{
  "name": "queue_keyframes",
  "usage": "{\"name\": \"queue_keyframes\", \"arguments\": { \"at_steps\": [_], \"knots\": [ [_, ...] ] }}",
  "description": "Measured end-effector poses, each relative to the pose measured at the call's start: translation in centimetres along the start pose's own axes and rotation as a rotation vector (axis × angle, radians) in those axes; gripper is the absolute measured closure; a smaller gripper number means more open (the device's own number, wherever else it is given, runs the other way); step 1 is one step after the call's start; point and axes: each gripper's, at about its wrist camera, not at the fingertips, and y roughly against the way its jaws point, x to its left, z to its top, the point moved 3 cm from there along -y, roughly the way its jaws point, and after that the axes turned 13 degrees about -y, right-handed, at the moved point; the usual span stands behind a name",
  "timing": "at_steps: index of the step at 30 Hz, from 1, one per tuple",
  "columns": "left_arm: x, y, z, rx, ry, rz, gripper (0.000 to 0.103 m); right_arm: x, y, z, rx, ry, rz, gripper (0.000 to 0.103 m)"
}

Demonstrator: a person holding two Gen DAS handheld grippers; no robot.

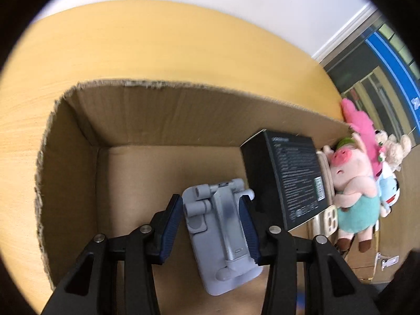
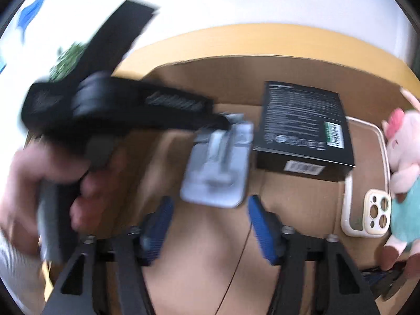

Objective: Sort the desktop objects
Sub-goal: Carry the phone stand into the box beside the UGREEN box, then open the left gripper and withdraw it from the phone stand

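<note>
Left gripper (image 1: 214,225) reaching down and forward, blue-padded fingers (image 1: 170,229) spread apart, person's bare left hand (image 2: 39,183) clasping its black handle, blurred, right gripper (image 2: 210,225) pointing forward with fingers (image 2: 262,231) spread wide, gripping nothing

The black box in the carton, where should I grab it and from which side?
Grip the black box across its two long side faces, coming down from above. It lies flat on the cardboard carton floor, printed face up, with the grey phone stand close on one side, so a side approach looks crowded.
</note>
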Motion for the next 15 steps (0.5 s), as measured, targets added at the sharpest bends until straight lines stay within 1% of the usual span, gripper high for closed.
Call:
{"name": "queue_keyframes", "arguments": {
  "at_steps": [2,3,5,7,8,15],
  "knots": [
    [-0.2,0.3,0.2,-0.011,-0.004,0.000,0.060,1.1,-1.5,-0.3,0.078,0.041,0.031,0.080],
    [-0.2,0.3,0.2,-0.006,-0.002,-0.003,0.060,1.4,-2.3,-0.2,0.102,0.043,0.044,0.085],
    [0.0,0.3,0.3,-0.002,0.000,0.006,0.060,1.5,-3.6,0.3,0.119,0.015,0.062,0.085],
    [0.0,0.6,0.6,-0.014,0.014,-0.012,0.060,1.0,-4.6,0.9,0.118,-0.015,0.057,0.088],
    [0.1,0.7,0.8,-0.021,0.021,-0.014,0.060,0.8,-4.7,1.3,0.101,-0.022,0.068,0.092],
    [0.5,1.2,1.3,-0.046,0.033,-0.021,0.060,-0.3,-5.5,3.0,0.072,-0.152,0.140,0.092]
  ]
}}
